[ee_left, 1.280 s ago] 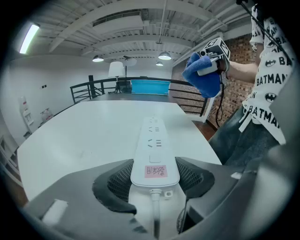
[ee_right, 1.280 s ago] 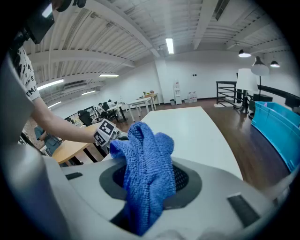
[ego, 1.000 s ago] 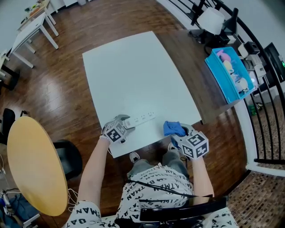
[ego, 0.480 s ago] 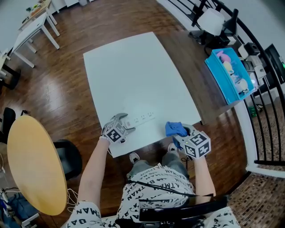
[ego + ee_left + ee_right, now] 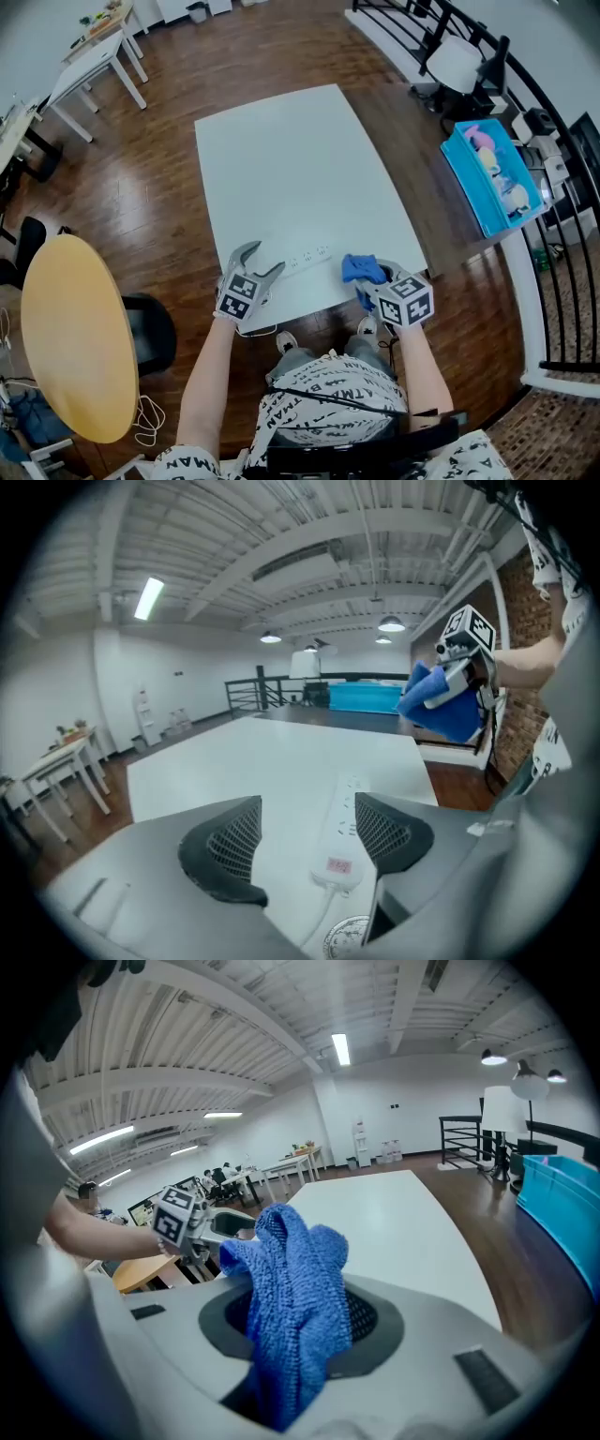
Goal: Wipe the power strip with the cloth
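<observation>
Left fingers (image 5: 230, 841) just opened wide, clear of power strip (image 5: 339, 836) — right fingers (image 5: 375, 1321) clamped on blue cloth (image 5: 295, 1297).

surface: white table (image 5: 300, 169); on it: white power strip (image 5: 308, 256), near the front edge

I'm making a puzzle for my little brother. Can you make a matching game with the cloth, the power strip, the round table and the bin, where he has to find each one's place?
Things:
1. cloth
2. power strip
3. round table
4. bin

Places:
A. lying flat on the white table
B. yellow, on the person's left
C. held in the right gripper
D. light blue, far off to the right

Pairs: 1-C, 2-A, 3-B, 4-D
</observation>
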The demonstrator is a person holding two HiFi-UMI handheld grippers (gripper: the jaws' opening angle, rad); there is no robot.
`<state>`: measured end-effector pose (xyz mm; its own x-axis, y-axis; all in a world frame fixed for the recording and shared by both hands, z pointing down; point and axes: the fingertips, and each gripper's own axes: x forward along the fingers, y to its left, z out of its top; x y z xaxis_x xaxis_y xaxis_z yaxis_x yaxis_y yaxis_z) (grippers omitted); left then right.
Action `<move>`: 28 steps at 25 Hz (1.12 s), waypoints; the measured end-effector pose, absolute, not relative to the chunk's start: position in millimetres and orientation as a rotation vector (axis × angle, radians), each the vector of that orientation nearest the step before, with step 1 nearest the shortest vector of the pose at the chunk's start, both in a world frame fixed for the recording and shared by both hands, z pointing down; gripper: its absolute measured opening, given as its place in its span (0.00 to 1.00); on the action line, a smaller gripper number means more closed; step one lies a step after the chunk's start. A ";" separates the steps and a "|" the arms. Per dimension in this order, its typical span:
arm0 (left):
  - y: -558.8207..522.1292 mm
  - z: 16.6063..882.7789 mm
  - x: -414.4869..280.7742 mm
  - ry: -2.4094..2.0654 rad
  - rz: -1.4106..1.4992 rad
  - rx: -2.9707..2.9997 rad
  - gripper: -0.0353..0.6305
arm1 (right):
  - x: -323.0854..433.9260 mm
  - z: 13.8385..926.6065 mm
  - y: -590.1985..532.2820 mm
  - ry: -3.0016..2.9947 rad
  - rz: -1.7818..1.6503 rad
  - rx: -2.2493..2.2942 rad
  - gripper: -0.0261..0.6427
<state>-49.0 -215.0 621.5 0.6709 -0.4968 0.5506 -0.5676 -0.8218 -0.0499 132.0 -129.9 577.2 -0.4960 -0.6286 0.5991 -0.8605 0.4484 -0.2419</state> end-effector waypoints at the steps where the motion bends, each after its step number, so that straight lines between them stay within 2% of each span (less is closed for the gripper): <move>1: -213.6 608.0 -54.7 -0.975 0.803 2.736 0.50 | 131.2 575.5 -134.6 -2.285 0.736 1.258 0.25; 6: -192.2 575.5 -85.2 -1.317 0.563 2.510 0.31 | 127.5 564.9 -151.1 -2.326 0.668 1.261 0.25; 10: -161.0 571.0 -95.2 -1.424 0.309 2.251 0.06 | 128.2 565.7 -152.8 -2.336 0.637 1.228 0.25; 14: -135.0 566.4 -82.6 -1.440 0.197 2.168 0.06 | 124.3 566.3 -145.9 -2.365 0.636 1.187 0.25; 28: -113.1 567.9 -44.6 -1.475 0.204 2.156 0.06 | 130.7 583.1 -116.3 -2.349 0.646 1.111 0.25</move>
<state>-44.6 -113.1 567.9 0.3973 -0.8258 0.4002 -0.9036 -0.2758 0.3279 130.7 -116.3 583.1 -0.5683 -0.5816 0.5821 -0.7975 0.5636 -0.2155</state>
